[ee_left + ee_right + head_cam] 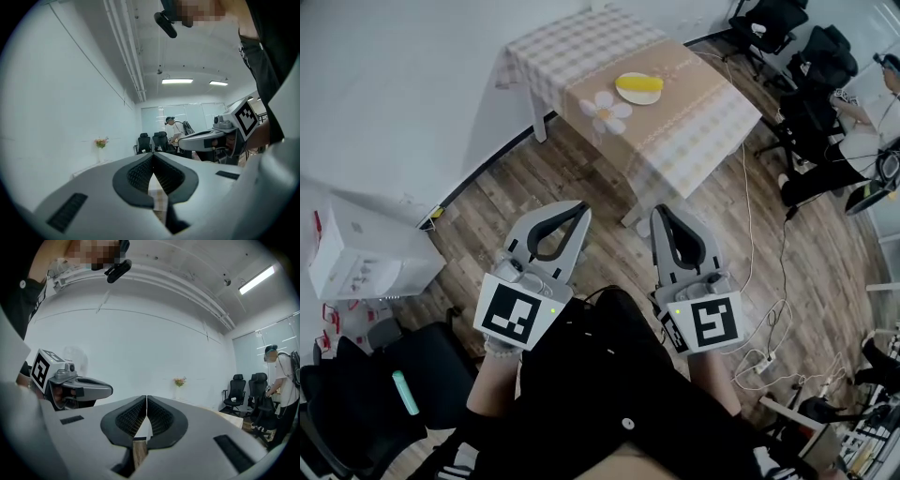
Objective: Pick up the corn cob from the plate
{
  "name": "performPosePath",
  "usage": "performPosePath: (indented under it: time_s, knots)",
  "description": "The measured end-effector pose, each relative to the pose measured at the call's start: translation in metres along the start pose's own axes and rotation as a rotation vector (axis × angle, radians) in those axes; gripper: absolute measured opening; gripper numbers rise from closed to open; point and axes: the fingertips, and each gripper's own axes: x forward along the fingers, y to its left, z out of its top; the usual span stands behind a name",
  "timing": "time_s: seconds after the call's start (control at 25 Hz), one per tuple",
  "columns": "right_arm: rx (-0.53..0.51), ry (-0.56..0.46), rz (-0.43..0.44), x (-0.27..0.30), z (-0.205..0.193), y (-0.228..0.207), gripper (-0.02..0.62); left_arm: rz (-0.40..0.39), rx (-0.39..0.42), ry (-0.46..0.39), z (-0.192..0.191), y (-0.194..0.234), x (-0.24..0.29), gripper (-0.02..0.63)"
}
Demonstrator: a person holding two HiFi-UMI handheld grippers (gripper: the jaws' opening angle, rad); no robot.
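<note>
The yellow corn cob (639, 83) lies on a small pale plate (643, 100) on a table with a checked cloth (703, 117), far ahead of both grippers across the wooden floor. My left gripper (580, 208) and right gripper (660, 212) are held side by side close to the person's body, both pointing level toward the table. In the left gripper view the left gripper (153, 155) has its jaws together with nothing between them. In the right gripper view the right gripper (146, 398) likewise has its jaws together and empty. The corn is hidden in both gripper views.
A white flower ornament (607, 112) lies on the table beside the plate. A white box (356, 258) stands at the left wall. Black office chairs (769, 23) and a seated person (862, 103) are at the right. Cables (769, 342) trail on the floor.
</note>
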Motion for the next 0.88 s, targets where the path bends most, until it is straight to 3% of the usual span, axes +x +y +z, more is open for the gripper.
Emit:
performPosePath:
  time_s: [0.32,0.88]
  knots:
    - [-0.011,0.014,-0.021,-0.002,-0.004,0.013,0.043,-0.010,-0.020,-0.007,-0.007,0.005,-0.011,0.012]
    - [0.004,0.007,-0.025,0.030,-0.007,-0.015,0.043,0.001,0.000,0.006,-0.009,0.026,0.019,0.012]
